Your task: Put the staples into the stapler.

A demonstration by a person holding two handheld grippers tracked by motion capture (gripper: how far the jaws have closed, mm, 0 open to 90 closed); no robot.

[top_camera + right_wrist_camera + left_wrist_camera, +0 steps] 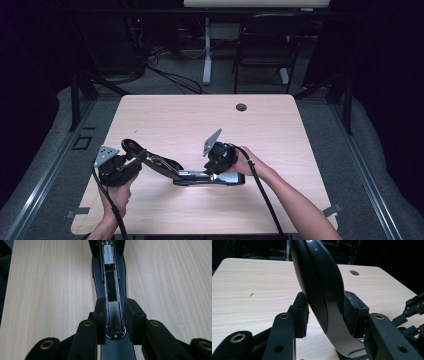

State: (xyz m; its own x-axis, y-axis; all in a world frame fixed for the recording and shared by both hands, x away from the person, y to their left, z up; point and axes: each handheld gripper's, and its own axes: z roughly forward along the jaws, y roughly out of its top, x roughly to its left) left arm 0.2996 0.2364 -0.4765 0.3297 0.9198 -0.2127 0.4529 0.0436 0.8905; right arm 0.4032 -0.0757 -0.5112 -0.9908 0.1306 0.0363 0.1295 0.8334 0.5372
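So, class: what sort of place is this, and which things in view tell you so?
Probably a lab or recording room, not a home. A plain wooden table stands on grey floor amid dark curtains, with loose cables, a folding chair, and two hand-held grippers gripping an opened stapler.

Left black two-jaw tongs [131, 165] sit at the near left of the bench, held from below by the left hand [119, 192]; the forearm rises from the near edge. Grey three-cornered plate faces up and left. In the left gripper view the jaws are closed in on the part between them, both pads [299, 315] pressed against it.

Right black two-jaw tongs [216, 172] sit near centre, gripped by the right hand [245, 162]; the forearm runs in from the near right, cable trailing along it. Grey plate tilts up toward the far side. In the right gripper view the jaws clamp from both sides, pads [133, 315] touching.
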